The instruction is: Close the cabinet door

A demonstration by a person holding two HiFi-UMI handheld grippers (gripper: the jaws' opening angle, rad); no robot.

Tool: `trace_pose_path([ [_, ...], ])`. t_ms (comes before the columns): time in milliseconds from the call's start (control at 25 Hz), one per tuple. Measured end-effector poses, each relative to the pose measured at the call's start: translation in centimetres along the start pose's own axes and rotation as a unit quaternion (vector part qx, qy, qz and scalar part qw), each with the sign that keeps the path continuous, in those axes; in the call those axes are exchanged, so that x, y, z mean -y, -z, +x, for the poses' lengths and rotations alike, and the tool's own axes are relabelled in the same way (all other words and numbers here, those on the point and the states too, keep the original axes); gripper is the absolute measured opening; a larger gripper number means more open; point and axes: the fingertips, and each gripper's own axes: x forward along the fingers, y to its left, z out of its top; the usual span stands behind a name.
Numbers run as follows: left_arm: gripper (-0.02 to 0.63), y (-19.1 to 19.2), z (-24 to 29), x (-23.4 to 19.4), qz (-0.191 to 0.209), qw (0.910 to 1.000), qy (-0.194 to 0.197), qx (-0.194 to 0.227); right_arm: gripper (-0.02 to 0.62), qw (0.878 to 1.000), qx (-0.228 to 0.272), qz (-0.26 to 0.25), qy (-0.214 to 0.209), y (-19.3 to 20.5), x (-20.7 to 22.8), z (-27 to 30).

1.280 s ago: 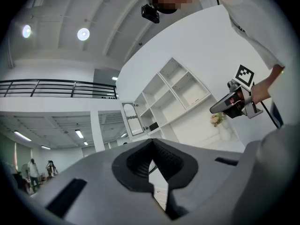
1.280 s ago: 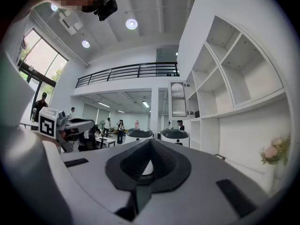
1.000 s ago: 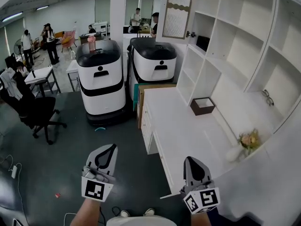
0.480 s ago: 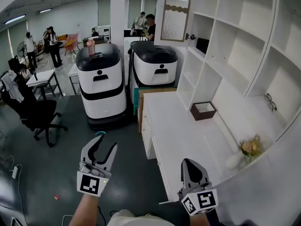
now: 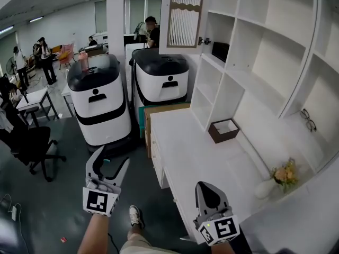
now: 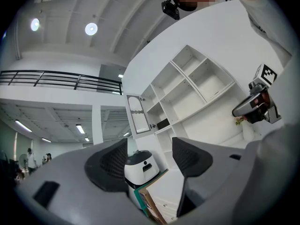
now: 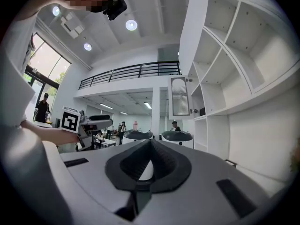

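The cabinet door (image 5: 183, 15), white-framed with a ribbed pane, stands swung open at the top of the white shelf unit (image 5: 265, 41), far above and ahead of both grippers. It also shows in the left gripper view (image 6: 137, 115) and the right gripper view (image 7: 180, 96). My left gripper (image 5: 113, 157) hangs over the dark floor; its jaws have just been opening and stand open with nothing between them (image 6: 150, 156). My right gripper (image 5: 206, 188) is shut and empty, held at the front edge of the white desk (image 5: 190, 157).
Two white-and-black service robots (image 5: 100, 97) (image 5: 161, 75) stand on the floor left of the desk. On the desk are a brown box (image 5: 223, 130) and a flower vase (image 5: 280, 174); glasses (image 5: 309, 119) lie on a shelf. A black office chair (image 5: 29, 147) stands at the left.
The left gripper's jaws went from shut to open. Both grippers and the viewpoint moved forward along the desk, and the shelf unit and door now look nearer.
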Motion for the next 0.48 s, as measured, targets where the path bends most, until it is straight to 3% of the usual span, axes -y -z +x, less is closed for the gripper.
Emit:
trace_pose_path([
  [240,0.316,5.9,13.4,-6.3,-0.008,0.9983,0.053,0.023,-0.003,0.998,-0.009,0.001,0.061,1.3,3.5,11.7],
  [480,0.333,9.9,25.2,-13.4,-0.031,0.9930,0.109,0.035,-0.002,0.994,-0.015,-0.003,0.111,0.0,4.8,23.8],
])
